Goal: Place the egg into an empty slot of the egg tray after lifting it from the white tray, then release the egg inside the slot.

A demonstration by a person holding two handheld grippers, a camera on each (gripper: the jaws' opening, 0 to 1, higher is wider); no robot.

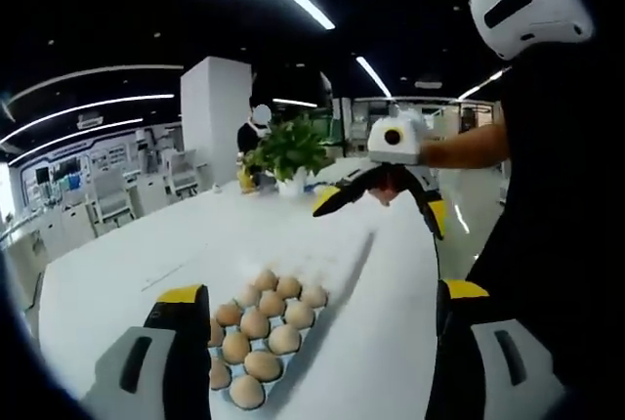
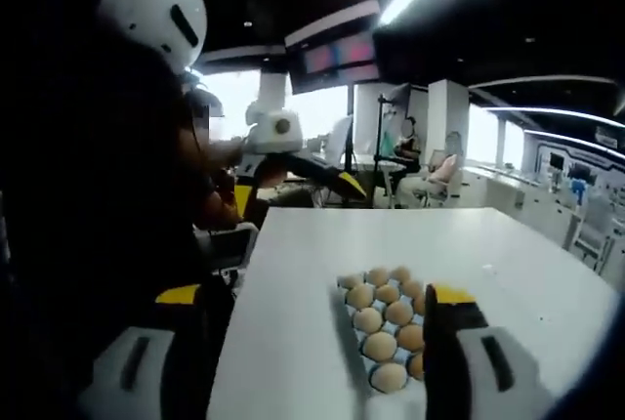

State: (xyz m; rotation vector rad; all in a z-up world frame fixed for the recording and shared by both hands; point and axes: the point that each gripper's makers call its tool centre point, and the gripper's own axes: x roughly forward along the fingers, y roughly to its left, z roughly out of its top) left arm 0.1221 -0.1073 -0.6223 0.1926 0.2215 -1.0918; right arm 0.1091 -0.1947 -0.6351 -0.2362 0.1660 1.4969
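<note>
My left tool (image 1: 317,342) sits nearest, jaws spread wide with nothing between them, hovering just short of the egg tray (image 1: 256,342); my right tool (image 2: 312,352) is likewise parted and empty, the same egg tray (image 2: 386,327) just ahead of its right jaw. The tray is my landmark: it lies on the white desk (image 1: 391,322), loaded with brown eggs (image 1: 255,323) in rows, smooth, tan, matte, seated upright in their cups. I can't tell from here which slot is empty; the near end is partly hidden behind the jaws in both views. No white tray that I can pick out, and no loose egg beside the egg tray, so I can't say where the egg to be moved lies. Judging by that, nothing is in hand: either the lift hasn't begun or the drop is over, and I can't decide which; both tools being free fits either. Beyond the tray, in the left gripper view, the right tool (image 1: 386,190) hangs above the desk with jaws splayed; in the right gripper view the left tool (image 2: 303,171) shows past the tray, held up off the desk's far left edge. Farther past the tray, a potted plant (image 1: 290,151) stands at the desk's far end.
</note>
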